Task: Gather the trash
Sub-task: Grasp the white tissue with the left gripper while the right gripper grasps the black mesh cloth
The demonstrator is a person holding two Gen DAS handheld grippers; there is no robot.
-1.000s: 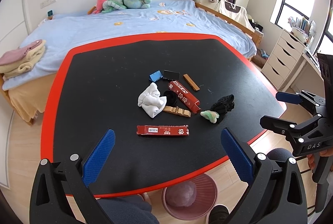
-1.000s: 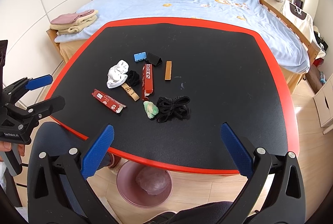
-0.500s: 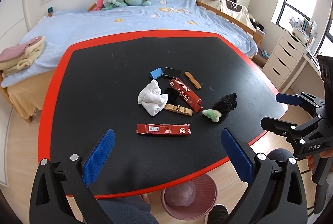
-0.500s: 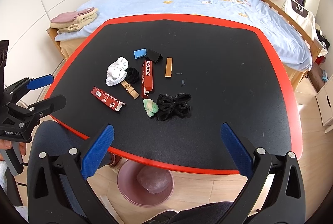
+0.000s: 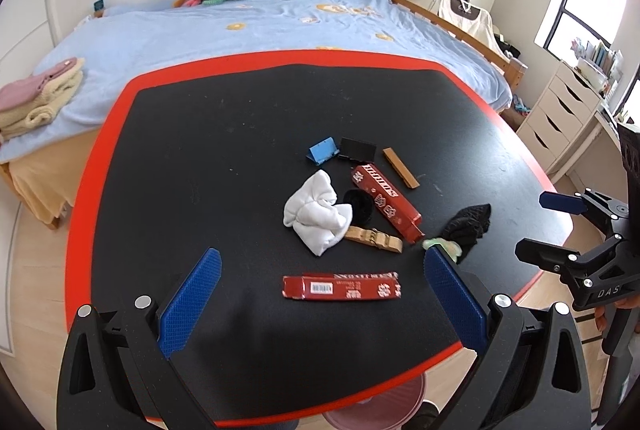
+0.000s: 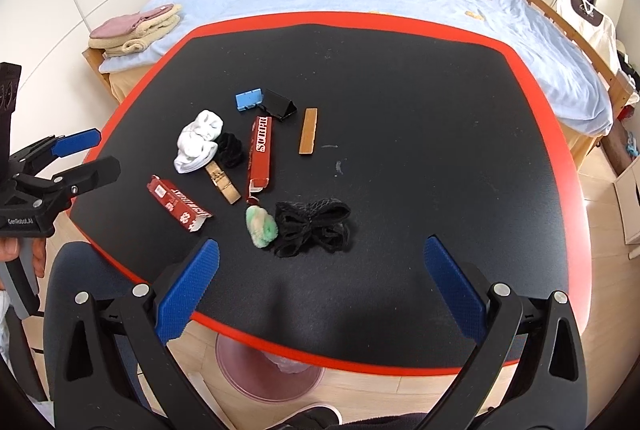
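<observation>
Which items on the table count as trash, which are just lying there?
Likely trash: flat red wrapper, long red box, green wad; pink bin takes them.
Probably bystanders: white sock, black mesh, blue clip, black clip.

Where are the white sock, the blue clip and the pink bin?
White sock [image 5: 316, 216], left wrist view, its bunched middle.
Blue clip [image 6: 249, 100], right wrist view, its blue face.
Pink bin [image 6: 256, 378], right wrist view, its rim under the table.

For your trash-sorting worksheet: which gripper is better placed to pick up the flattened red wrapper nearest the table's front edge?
Left. The red wrapper lies right between the left gripper and its open jaws; the right gripper faces the black netting.
</observation>
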